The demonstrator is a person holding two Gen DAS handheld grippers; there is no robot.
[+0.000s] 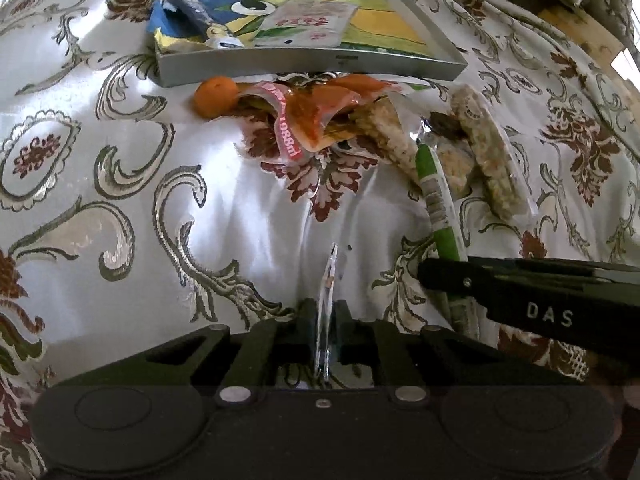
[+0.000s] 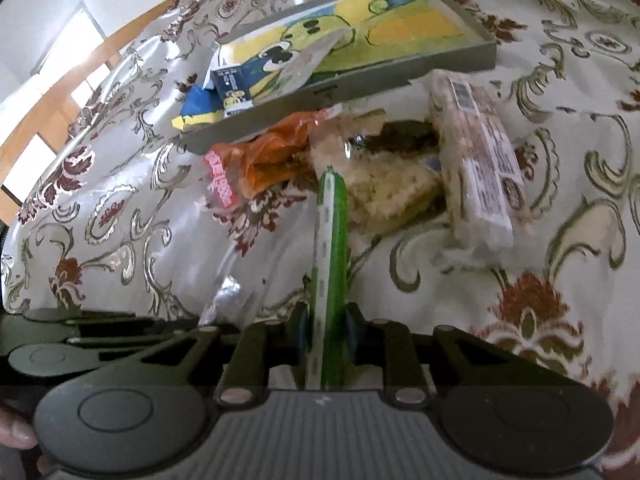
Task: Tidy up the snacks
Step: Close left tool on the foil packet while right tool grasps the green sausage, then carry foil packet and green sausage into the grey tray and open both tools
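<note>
Clear plastic film (image 1: 327, 312) is pinched edge-on in the left gripper (image 1: 324, 320), whose jaws are nearly closed on it. The right gripper (image 2: 326, 332) is clamped on a green-and-white packet (image 2: 330, 264), its jaws parted only by the packet's thickness. In the left wrist view that packet runs from the right gripper's finger at about four o'clock up toward the pile.

The film looks like part of the same wrapper (I cannot tell for certain where one ends and the other begins). If it is, two grips on one packet could tear it, should the hands draw apart or twist against each other.

The remaining snacks lie just below the tray's (image 1: 308, 66) near wall, around twelve to two o'clock in the left wrist view: an orange-red wrapper (image 1: 320, 112), pale rice-cake packs (image 1: 488, 160) and a small orange fruit (image 1: 214, 95) at eleven. The tray already holds a dark blue carton (image 2: 232, 88) and a pale pouch (image 1: 308, 26).

The packet's far tip sits close to the pile, so carrying it low could drag the loose wrappers or roll the fruit along the glossy patterned cloth (image 1: 120, 184). The thin film could slip from so slight a pinch, and the packet would then swing from the right gripper alone. A low approach might also catch the tray wall and shove the tray.
</note>
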